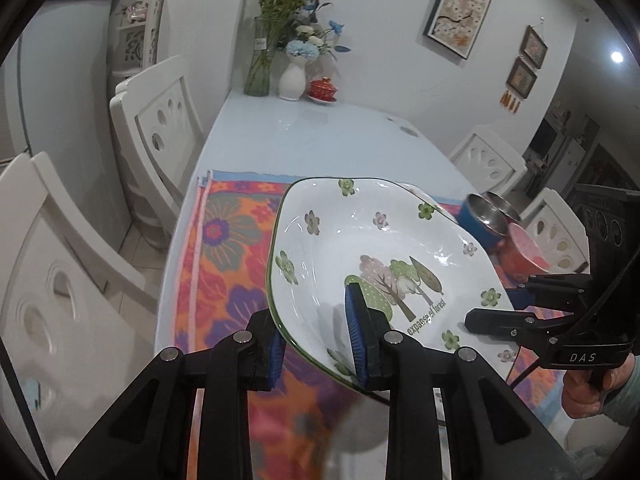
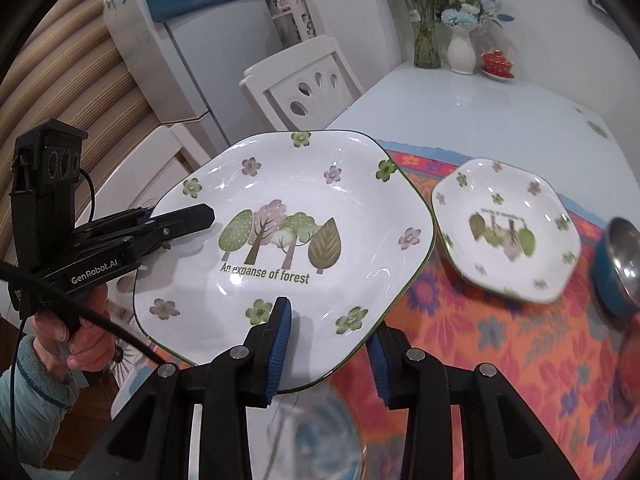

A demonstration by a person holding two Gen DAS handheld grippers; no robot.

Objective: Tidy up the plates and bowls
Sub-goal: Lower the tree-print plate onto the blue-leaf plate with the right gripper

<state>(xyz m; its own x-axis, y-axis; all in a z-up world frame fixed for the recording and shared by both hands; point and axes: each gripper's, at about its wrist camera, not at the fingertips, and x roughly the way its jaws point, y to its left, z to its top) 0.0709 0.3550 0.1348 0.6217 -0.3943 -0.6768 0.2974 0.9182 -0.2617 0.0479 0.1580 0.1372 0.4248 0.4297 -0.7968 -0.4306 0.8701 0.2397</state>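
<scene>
A large white plate with a green rim, printed trees and flowers hangs tilted above the flowered mat. My left gripper is shut on its near rim, one blue pad inside the plate and one under it. My right gripper is shut on the opposite rim in the same way. A smaller matching plate lies flat on the mat. A blue steel-lined bowl and a pink bowl stand on the mat's right side.
A blurred blue-patterned dish lies under the held plate. Vases of flowers and a red lidded cup stand at the far end of the pale blue table. White chairs flank both long sides.
</scene>
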